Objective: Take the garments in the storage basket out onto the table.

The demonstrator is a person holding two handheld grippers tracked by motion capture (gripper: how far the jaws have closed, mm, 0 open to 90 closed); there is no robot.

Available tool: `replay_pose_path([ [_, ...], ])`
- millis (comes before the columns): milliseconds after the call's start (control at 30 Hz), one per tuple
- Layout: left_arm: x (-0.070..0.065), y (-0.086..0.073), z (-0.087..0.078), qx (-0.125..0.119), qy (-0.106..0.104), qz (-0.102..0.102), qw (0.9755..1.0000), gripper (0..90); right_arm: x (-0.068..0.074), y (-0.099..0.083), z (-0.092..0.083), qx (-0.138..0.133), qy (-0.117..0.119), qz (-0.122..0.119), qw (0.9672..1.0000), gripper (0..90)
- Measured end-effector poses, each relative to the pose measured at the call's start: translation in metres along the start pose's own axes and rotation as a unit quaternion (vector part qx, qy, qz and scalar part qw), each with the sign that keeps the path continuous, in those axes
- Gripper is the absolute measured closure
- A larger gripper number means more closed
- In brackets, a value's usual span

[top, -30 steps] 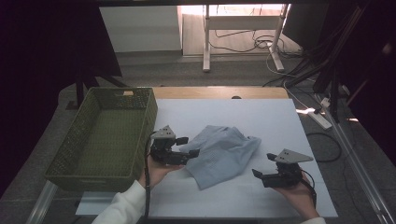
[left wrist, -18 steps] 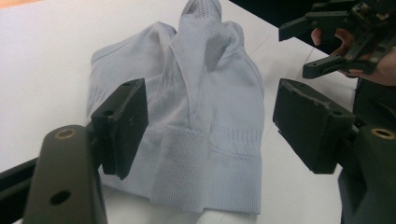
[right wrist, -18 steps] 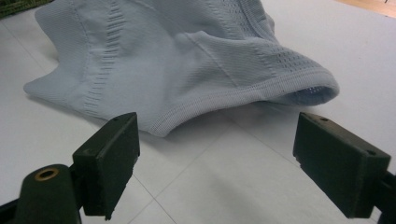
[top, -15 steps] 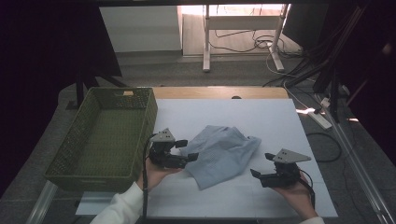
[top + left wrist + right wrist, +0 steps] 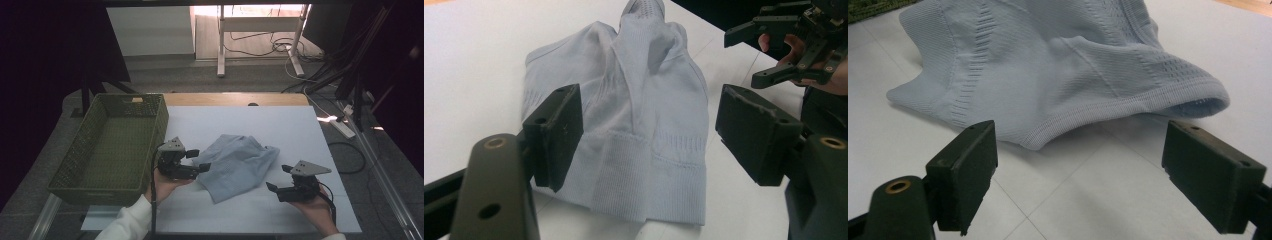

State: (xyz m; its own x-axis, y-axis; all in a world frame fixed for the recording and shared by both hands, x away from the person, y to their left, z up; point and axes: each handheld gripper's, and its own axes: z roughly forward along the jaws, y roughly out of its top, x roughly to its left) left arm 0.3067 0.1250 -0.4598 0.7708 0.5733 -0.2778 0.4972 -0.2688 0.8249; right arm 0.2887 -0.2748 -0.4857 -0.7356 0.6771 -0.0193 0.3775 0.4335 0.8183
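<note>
on the white table (image 5: 300,130), a green basket (image 5: 95,165) beside a blue garment (image 5: 240,165).

The pale blue garment (image 5: 1058,65) runs off the right gripper view's top edge — its folds hide the underside; the basket (image 5: 873,9) is cropped to 1 corner.

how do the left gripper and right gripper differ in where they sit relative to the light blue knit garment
The left gripper sits at the crumpled light blue knit garment's left edge, jaws reaching over the fabric; the right gripper sits off its lower right corner, apart from it, bare white table between its jaws. The left gripper lies nearer the green woven basket; the right gripper is far from it. Both are black, hand-held, open, and holding nothing.
</note>
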Motion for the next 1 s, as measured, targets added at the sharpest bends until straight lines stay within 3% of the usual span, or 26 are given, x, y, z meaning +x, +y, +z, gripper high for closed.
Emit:
replay_pose_path([
  [567,-0.003,0.001,0.001,-0.004,-0.004,0.001,1.0,27.3,0.003,0.002,-0.002,-0.007,0.001,-0.003,1.0,15.0],
  [1000,0.0,-0.001,-0.003,-0.01,0.004,-0.008,0.9999,27.4,0.022,0.017,0.008,-0.005,0.034,-0.026,0.9991,15.6],
])
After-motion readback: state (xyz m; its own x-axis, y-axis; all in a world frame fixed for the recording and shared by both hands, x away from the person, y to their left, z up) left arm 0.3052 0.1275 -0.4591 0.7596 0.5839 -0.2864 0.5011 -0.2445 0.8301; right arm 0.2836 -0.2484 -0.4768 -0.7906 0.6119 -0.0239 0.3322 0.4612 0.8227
